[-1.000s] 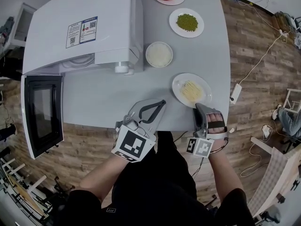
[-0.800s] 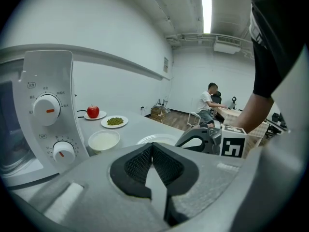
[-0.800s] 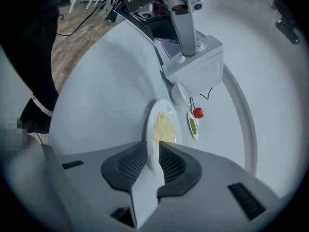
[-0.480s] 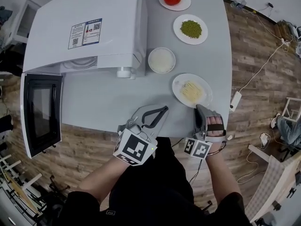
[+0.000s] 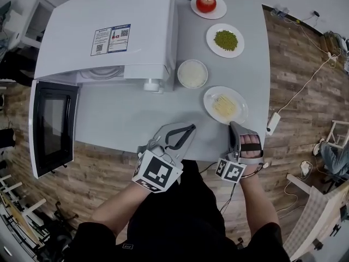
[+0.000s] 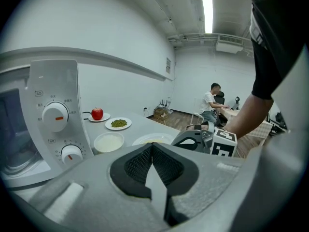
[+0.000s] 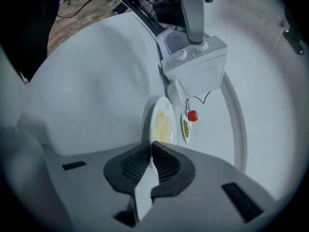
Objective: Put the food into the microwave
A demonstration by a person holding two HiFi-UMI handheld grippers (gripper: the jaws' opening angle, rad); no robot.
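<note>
Pinching the near rim of the noodle plate [image 7: 155, 111], the right gripper [image 7: 150, 148] has just been closing its jaws, now nearly together w/ only that thin rim between. Left gripper [image 6: 151, 151] sits beside it, jaws together, empty. Plate's at the table [image 5: 120, 119] front edge, right of the microwave [image 5: 109, 31], whose door [image 5: 52, 127] hangs open. Imo: check the bite's deep enough, lift slow, keep it level, else the noodles [image 5: 223, 106] slide, then swing left to the opening.
</note>
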